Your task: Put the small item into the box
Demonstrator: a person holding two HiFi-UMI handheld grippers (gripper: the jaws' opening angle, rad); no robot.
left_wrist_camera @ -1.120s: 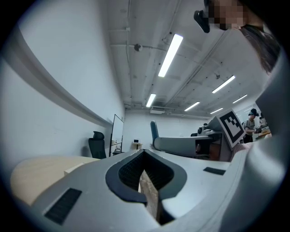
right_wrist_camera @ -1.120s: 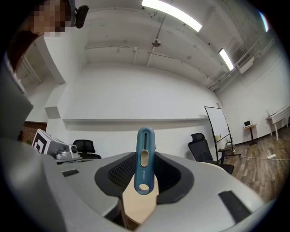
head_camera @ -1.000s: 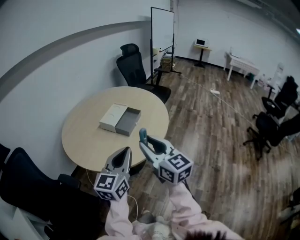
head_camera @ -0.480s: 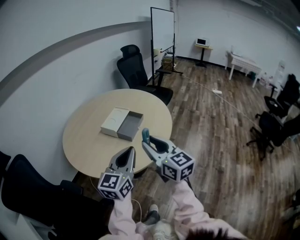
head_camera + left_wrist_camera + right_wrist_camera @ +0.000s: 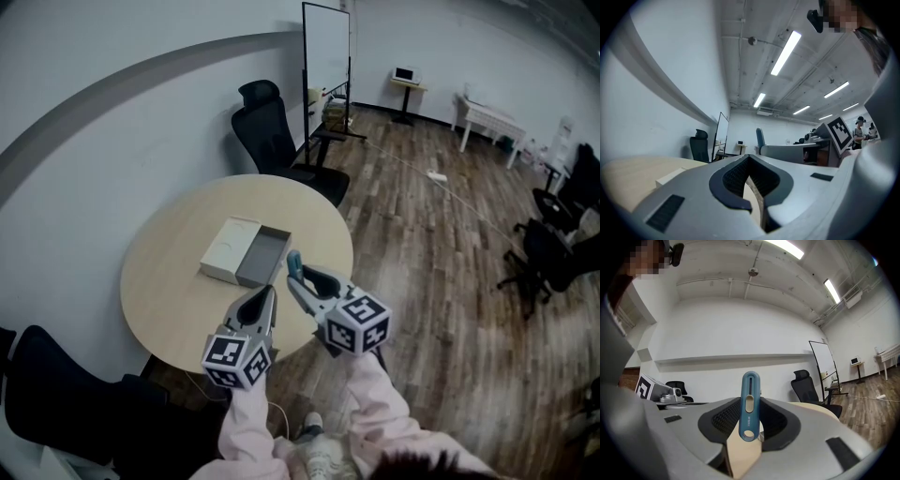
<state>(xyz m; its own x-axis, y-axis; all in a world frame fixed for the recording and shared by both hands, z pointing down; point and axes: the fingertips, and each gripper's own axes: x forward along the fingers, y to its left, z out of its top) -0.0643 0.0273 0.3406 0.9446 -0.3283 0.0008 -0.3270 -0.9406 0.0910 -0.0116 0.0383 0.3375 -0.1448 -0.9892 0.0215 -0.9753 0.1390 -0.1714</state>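
Lower centre of the head view, the fingers of our right gripper (image 5: 292,274) grasp the upright blue small item (image 5: 750,405); those of our left gripper (image 5: 267,298) are clenched empty.

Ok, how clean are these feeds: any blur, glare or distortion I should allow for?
Head view: strong fisheye bend, dim, yet the round beige table and open grey box read clearly. Left gripper view: dark round vignette, bright ceiling strip lights, no washout. Right gripper view: same vignette; the slim blue plastic item between the jaws is sharp.
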